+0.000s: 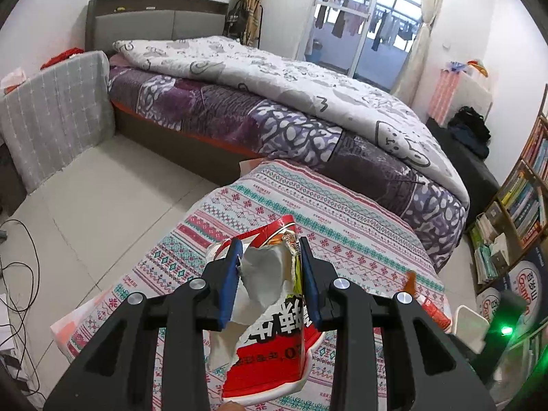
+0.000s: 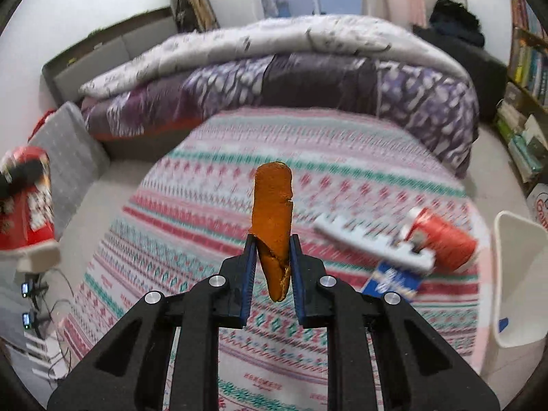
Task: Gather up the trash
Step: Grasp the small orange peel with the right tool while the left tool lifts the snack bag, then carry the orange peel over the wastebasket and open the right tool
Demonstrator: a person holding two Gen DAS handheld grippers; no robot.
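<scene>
Both sets of jaws are clamped on rubbish: the left gripper (image 1: 269, 257) pinches a torn red snack wrapper (image 1: 274, 346), its white inner lining exposed, while the right gripper (image 2: 272, 250) holds a strip of orange peel (image 2: 272, 212) between narrow-set blue pads (image 2: 248, 274). Both items are lifted above a table draped in a patterned cloth (image 2: 205, 205) of red, teal and pink bands.

On the cloth to the right lie a red paper cup (image 2: 441, 239) tipped on its side, a white notched strip (image 2: 370, 241) touching it, and a blue packet (image 2: 394, 281) just beside the strip. A white bin (image 2: 517, 274) stands at the table's right edge; a small blue scrap shows low inside it, though what else it holds cannot be made out.

Beyond the table is a bed (image 1: 239, 116) with a purple patterned blanket and a pale quilt on top, a grey padded headboard, pale floor tiles (image 1: 102, 198), a bookshelf (image 1: 524, 185) on the right and a glass balcony door (image 1: 370, 24) with laundry hanging outside.

The peel stands nearly upright, long axis vertical, its blunt end pointing up and its tapered end hanging below the pads. The wrapper hangs lengthwise too, torn end up between the pads.
</scene>
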